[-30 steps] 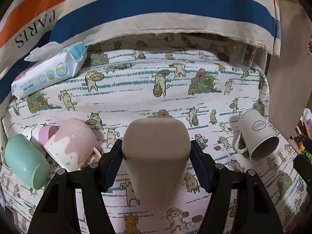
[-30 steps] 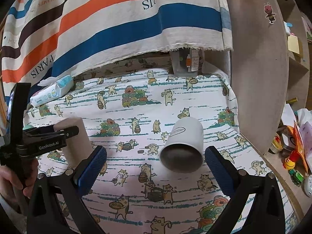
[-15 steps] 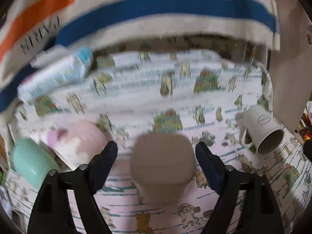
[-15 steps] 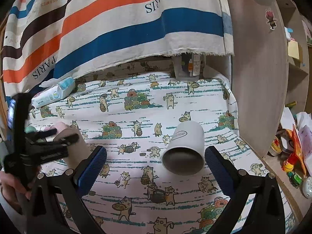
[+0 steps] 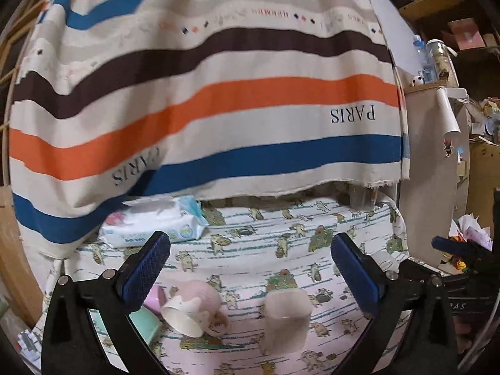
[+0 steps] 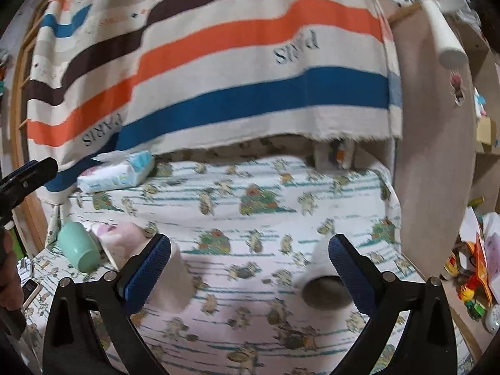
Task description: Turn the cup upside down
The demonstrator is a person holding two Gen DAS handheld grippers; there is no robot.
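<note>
Left wrist view | our left gripper point(image 5: 250, 268) jaws apart, empty | beige cup point(image 5: 287, 322) standing inverted on cat-print cloth point(image 5: 250, 228) | right gripper point(image 6: 250, 265) also spread | we should lift straight clear, avoiding pink mug point(image 5: 192, 309).

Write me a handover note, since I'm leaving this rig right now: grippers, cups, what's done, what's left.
Left hand-held gripper: open, empty.
Right hand-held gripper: open, empty.
Beige squarish plastic cup: stands base up on the cat-print tablecloth, clear of both grippers. That flip looks done.
White ceramic mug, pink-and-white mug and mint-green cup: lying on their sides.
Left, if wanted: flip those. The white mug lies nearest the right gripper.
</note>
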